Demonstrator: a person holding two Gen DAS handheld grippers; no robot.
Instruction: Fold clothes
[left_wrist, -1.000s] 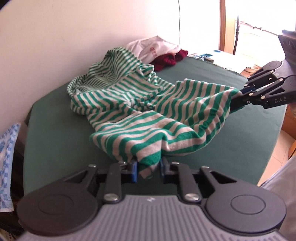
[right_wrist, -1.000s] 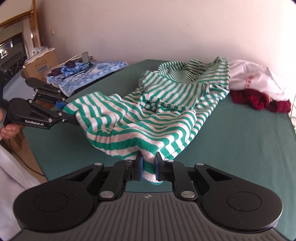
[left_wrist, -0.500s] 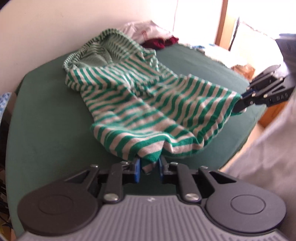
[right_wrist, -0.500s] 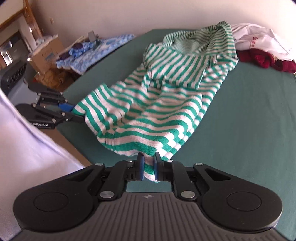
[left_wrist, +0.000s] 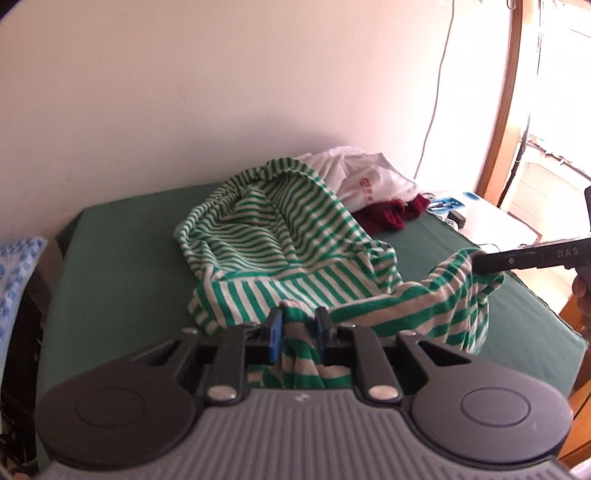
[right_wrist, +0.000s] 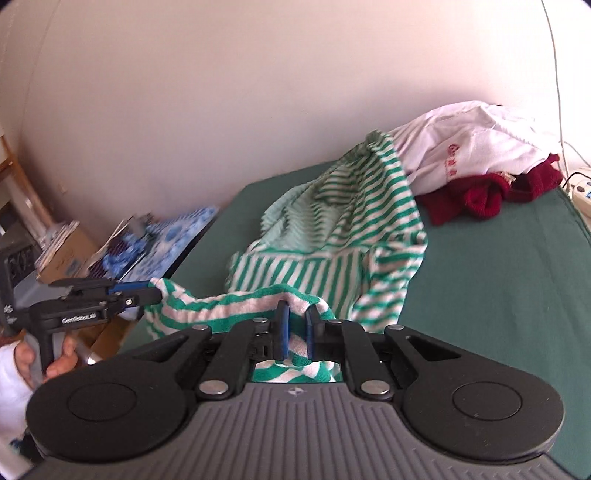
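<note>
Two grippers are yours to read, nearest first. Your left gripper (left_wrist: 297, 334) is clamped on a bunched hem of the green-and-white striped garment (left_wrist: 280, 236), cloth pinched between its blue pads (left_wrist: 274, 338). Your right gripper (right_wrist: 295, 332) is likewise closed on the same hem further along, so the edge hangs as a raised band between the two tools. Beyond that band the garment trails down onto the green table cover (left_wrist: 122, 280) and lies crumpled toward the wall, its hood-like end farthest away. Behind it, touching its far edge, sits a white garment (right_wrist: 469, 136) lying over a dark red garment (right_wrist: 480, 195). At the left, past the table edge, blue patterned cloth (right_wrist: 173, 240) lies beside a cardboard box (right_wrist: 68, 251).
</note>
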